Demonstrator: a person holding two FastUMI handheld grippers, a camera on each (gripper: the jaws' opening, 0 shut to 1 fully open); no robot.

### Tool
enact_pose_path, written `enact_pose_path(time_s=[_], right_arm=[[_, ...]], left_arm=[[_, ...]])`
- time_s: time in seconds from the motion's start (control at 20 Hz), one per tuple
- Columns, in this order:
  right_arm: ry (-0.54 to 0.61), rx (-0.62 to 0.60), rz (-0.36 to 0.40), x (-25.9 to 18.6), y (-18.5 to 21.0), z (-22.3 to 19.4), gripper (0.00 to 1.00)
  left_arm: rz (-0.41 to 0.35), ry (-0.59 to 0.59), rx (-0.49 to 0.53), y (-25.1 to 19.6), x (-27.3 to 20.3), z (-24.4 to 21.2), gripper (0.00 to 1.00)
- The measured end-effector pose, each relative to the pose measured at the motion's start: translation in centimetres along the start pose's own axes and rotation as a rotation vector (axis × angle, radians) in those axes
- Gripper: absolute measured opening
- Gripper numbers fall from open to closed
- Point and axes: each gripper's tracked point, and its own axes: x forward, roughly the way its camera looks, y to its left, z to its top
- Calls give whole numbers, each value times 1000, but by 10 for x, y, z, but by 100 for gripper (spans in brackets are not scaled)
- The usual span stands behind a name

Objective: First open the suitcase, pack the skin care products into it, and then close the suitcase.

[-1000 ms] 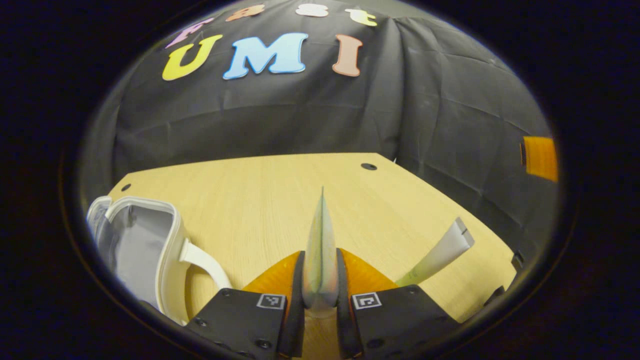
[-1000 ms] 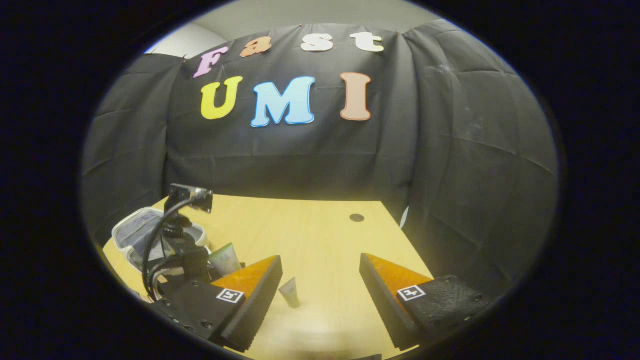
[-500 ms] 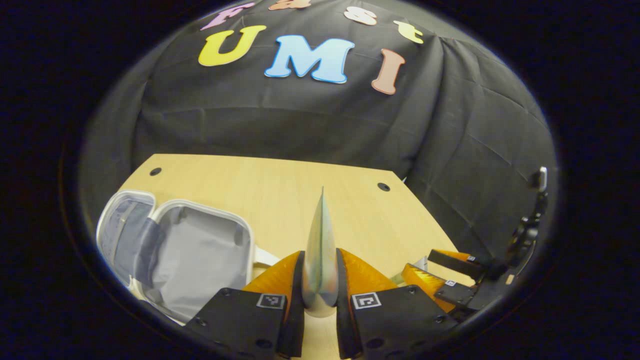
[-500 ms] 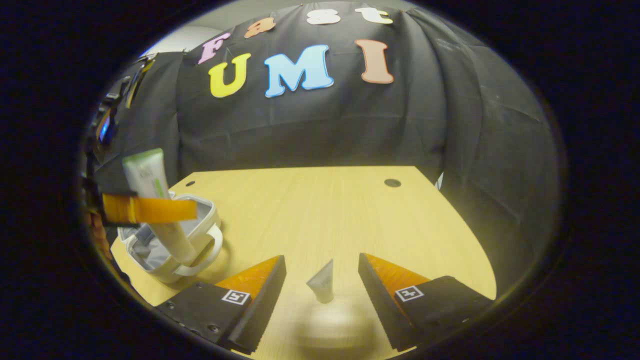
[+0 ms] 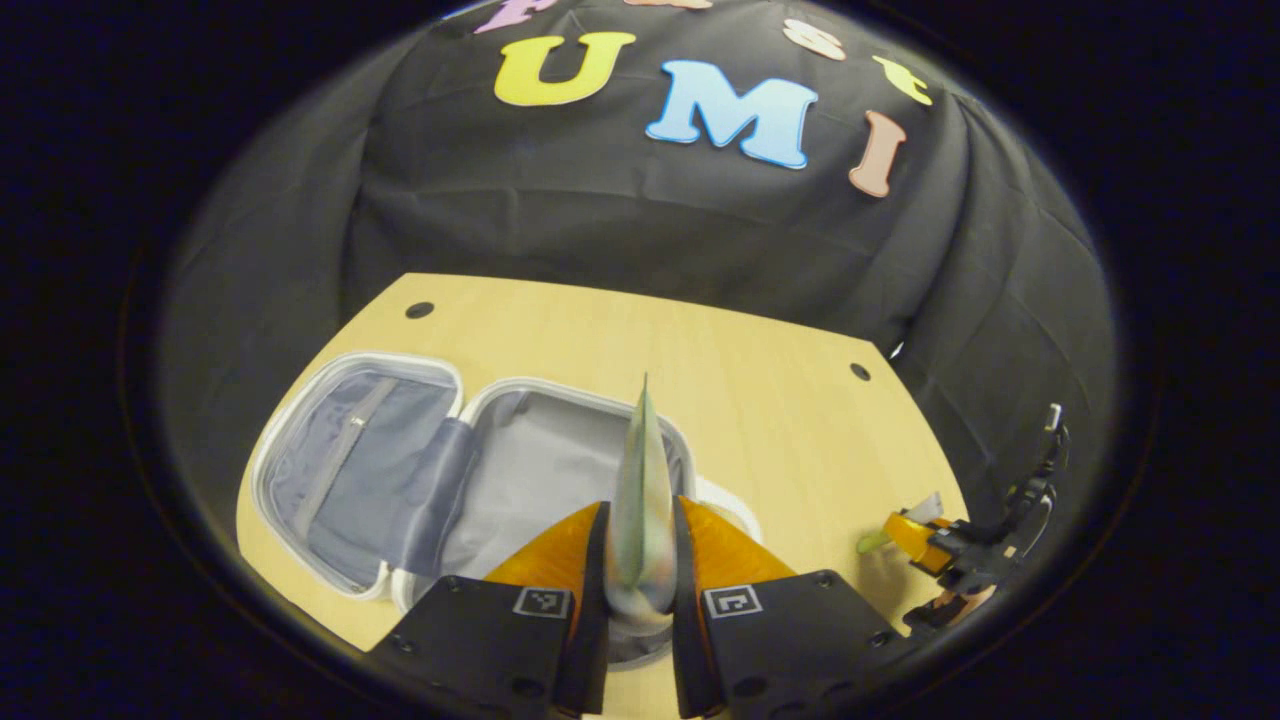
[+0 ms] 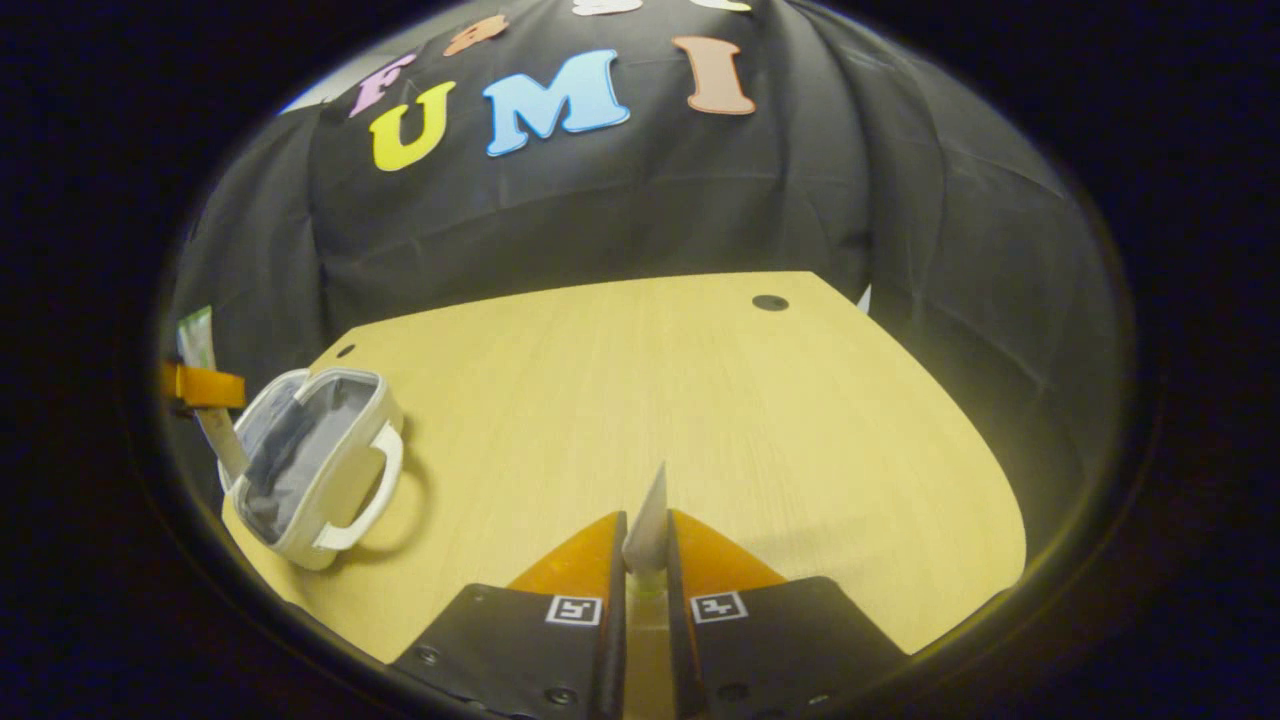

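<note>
Left gripper view puts my left claw (image 5: 640, 545) clenched on a pale green tube (image 5: 640, 480), both fingers pressed to its sides, its crimped end pointing straight ahead of me. Just beyond and under my fingertips lies the small white suitcase (image 5: 350, 585), open flat on the wooden table (image 5: 760, 400), its 2 grey-lined halves spreading off to my left. Far to my right, near the table edge, my other claw (image 5: 925, 535) shows with a tube end between its fingers.

Right gripper view has my right claw (image 6: 645, 560) clenched on a small grey tube (image 6: 648, 520), flat end forward. Well off to its left sits the suitcase (image 6: 345, 490), with the left claw (image 6: 205, 385) and its tube (image 6: 197, 340) above it.
</note>
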Motion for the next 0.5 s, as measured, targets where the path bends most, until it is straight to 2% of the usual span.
enact_pose_path(time_s=[0.05,0.1,0.15,0.2,0.35,0.5], right_arm=[[-4,30,1,-7,11,4,17],[-12,52,-2,-13,26,5,17],[-20,62,-7,-21,39,7,17],[-23,69,-9,-28,55,7,17],[-35,80,12,-50,111,10,17],[-37,55,27,-65,162,8,17]], left_arm=[[5,30,0,15,5,-5,36],[14,65,9,18,10,-18,34],[24,100,23,46,19,-17,32],[30,143,35,58,26,-22,34],[-22,259,88,62,47,-49,36],[-106,284,118,63,60,-53,43]])
